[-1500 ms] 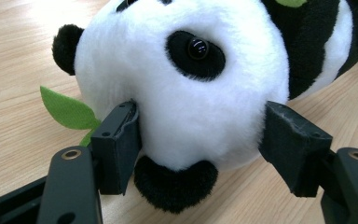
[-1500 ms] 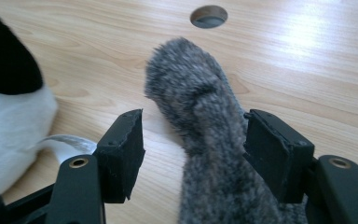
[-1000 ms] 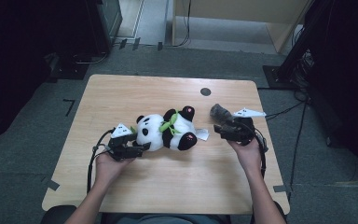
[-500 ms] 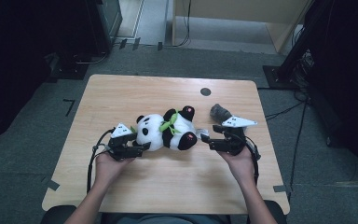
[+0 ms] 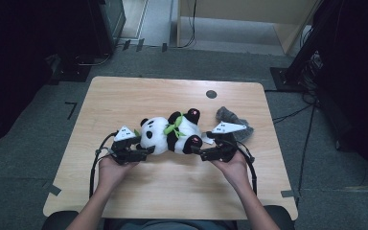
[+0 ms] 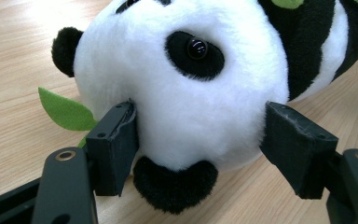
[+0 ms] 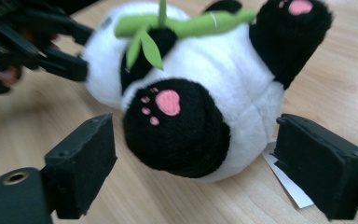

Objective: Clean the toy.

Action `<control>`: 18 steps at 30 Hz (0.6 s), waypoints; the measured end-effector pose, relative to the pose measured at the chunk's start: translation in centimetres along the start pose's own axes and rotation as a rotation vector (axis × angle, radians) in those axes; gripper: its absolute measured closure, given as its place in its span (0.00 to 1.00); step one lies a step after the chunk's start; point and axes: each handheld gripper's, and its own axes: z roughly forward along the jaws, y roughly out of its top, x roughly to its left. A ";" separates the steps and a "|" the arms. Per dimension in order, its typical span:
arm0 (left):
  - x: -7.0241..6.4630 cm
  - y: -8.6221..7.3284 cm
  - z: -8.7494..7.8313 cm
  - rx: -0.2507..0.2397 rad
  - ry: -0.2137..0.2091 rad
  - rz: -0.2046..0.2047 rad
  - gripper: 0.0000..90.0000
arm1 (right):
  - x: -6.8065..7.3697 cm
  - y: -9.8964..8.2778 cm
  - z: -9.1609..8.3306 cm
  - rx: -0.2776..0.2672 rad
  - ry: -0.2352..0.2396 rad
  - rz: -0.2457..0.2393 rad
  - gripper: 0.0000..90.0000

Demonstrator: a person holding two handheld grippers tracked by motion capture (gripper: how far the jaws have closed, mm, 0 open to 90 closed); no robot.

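You're clamping the plush panda, lying mid-table, by its head in the left gripper while the right gripper, jaws just opened wide, is bracketing a hind paw without contact — soft, light, squashy, so bite deep into stuffing.

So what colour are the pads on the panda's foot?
Pink, on the black foot; the right gripper view shows it best.

High cam overhead looks down; both gripper cams sit close, opposite ends of panda.
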 end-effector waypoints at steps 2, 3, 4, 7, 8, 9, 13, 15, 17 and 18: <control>0.0 0.0 0.0 0.000 0.000 -0.001 0.32 | 0.1 -0.1 0.3 0.011 0.000 -0.008 0.09; 0.0 0.0 0.0 0.000 0.000 0.000 0.31 | 0.2 -0.2 1.0 0.028 -0.008 -0.047 0.07; 0.0 0.0 0.1 -0.002 0.000 0.000 0.31 | 0.2 -0.2 1.3 0.032 -0.008 -0.063 0.07; 0.0 0.0 0.1 -0.003 0.001 0.000 0.31 | 0.0 -0.3 2.4 0.047 0.011 -0.089 0.07; 0.0 0.0 0.1 -0.003 0.000 0.000 0.31 | 0.0 -0.3 2.4 0.047 0.011 -0.089 0.07; 0.1 0.0 0.1 -0.003 -0.001 -0.001 0.31 | -0.1 -0.3 3.3 0.035 0.009 -0.097 0.04; 0.1 0.1 0.2 -0.008 -0.006 -0.010 0.31 | -0.5 -0.3 4.5 0.024 0.031 -0.068 0.05; 0.1 0.1 0.2 -0.008 -0.006 -0.011 0.31 | -0.2 -0.4 4.9 0.037 0.020 -0.090 0.02; 0.1 0.2 0.3 -0.011 -0.007 -0.021 0.31 | -0.1 -0.4 5.1 0.038 0.012 -0.110 0.02; 0.1 0.2 0.3 -0.012 -0.006 -0.032 0.31 | 0.1 -0.5 5.3 0.039 -0.004 -0.121 0.02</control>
